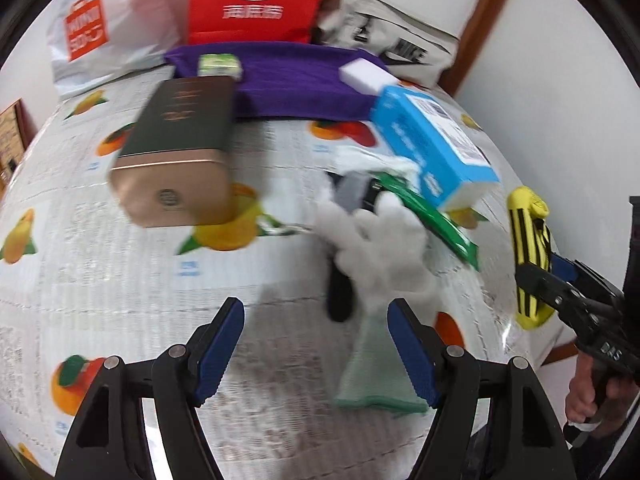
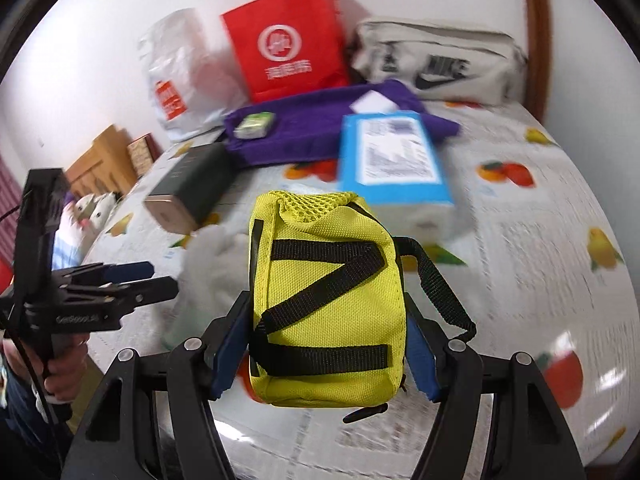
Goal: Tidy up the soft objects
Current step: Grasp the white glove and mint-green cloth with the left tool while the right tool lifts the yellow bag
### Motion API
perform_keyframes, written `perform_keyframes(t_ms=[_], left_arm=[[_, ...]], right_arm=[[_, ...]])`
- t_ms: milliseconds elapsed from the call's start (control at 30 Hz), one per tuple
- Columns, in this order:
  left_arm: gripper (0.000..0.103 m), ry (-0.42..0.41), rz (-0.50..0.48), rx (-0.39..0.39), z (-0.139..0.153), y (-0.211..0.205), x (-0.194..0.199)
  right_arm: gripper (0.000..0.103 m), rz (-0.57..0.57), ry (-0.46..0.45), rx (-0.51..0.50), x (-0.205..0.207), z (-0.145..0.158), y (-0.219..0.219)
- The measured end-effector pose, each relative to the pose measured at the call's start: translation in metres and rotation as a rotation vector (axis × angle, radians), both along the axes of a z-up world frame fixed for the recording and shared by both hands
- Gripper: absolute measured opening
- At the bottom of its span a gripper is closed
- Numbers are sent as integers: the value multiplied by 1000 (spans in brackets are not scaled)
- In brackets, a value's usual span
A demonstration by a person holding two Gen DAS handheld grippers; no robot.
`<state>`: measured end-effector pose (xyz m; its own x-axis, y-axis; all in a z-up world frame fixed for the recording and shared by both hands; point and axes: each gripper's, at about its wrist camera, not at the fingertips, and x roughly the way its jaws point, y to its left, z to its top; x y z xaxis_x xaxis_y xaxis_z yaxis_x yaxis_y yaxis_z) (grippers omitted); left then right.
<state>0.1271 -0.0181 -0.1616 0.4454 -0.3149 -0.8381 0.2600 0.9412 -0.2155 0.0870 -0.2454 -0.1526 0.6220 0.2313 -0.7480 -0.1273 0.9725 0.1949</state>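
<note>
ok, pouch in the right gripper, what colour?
Yellow pouch with black webbing straps and a mesh top; clearest in the right wrist view.

Yellow pouch (image 2: 326, 320) with black straps — upright, off the table. White glove (image 1: 380, 248) — limp on fruit-print cloth.

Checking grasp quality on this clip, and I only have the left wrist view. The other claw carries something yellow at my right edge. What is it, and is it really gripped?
Observer: A yellow pouch with black straps forming a Z. The right claw presses its blue pads on both sides.
Operator: Any loose parts?
Observer: A black strap loop hangs off the pouch's right side, outside the pads.
Operator: Anything off the table that I can't see?
Observer: A white plush toy sits past the table's left edge.
</note>
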Motion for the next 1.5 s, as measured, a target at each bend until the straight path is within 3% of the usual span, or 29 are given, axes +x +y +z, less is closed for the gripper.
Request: perform_keyframes(t_ms=[200,300,400,467,567,1000,1100,1500], left_arm=[[73,12,-67,29,-8,-28,-2],[72,30,-86,86,-19,-39,-3],[49,-4,-79,175,-23,-44,-7],[25,-1,-88,160,-22,-39,-9],[9,-1,-81,128,-19,-27,-9],[7,-61,77,93,1,41,-9],[7,-78,104,55,10,52,-10],[6,-161,124,17,43,57,-12]], right_arm=[[69,-39,14,1,-3,-14,-21],[69,-46,18,7,-2,-20,-24],[69,-40,25,10,-1,-24,-24],[69,-37,27,15,0,-26,-24],[69,-37,34,19,1,-30,-23],[68,-74,17,0,-1,-28,-24],[68,-85,18,-5,-1,-24,-26],[68,-86,-20,-16,-3,7,-20]])
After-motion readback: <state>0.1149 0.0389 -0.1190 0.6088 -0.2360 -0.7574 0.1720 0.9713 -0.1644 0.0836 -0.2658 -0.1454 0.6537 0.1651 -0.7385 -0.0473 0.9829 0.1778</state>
